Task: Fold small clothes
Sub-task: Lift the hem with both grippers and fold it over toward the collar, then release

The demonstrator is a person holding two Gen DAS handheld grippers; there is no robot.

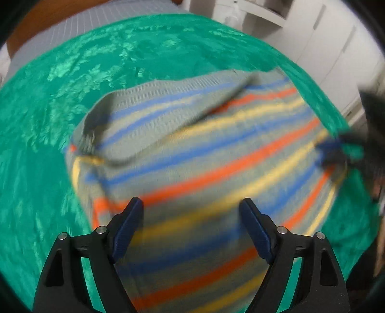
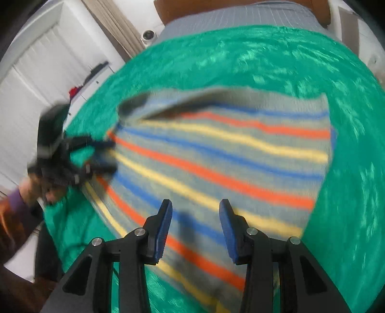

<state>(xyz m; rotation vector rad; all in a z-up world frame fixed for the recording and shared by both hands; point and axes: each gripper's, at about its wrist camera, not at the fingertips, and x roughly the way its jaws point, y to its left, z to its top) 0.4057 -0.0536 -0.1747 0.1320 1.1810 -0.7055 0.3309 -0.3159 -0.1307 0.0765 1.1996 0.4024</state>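
In the left wrist view, a green patterned cover (image 1: 60, 115) lay over a bed, with a strip of grey checked sheet (image 1: 79, 21) and a brown headboard (image 1: 36, 16) beyond it and white cupboards (image 1: 312, 36) behind that. One striped garment (image 1: 197, 154), grey with blue, orange and yellow bands, lay on the cover, a flap of it turned over along its far side. The left gripper (image 1: 191, 204) hung over the garment's near end, its two blue-padded fingers (image 1: 127, 226) spread wide and holding nothing; whether they touched the cloth was hard to tell through the blur. The right gripper (image 1: 336, 151) showed blurred at the garment's right edge.

In the right wrist view, the same green cover (image 2: 349, 149) spread out around the single garment (image 2: 228, 156), with the grey sheet (image 2: 240, 16) beyond it and white doors (image 2: 36, 72) to the garment's left. The right gripper (image 2: 195, 204) hovered above the garment's near edge, its fingers (image 2: 228, 224) apart and empty. The left gripper (image 2: 101, 154), blurred, sat at the garment's left edge, held by a hand (image 2: 33, 187) in a purple sleeve.
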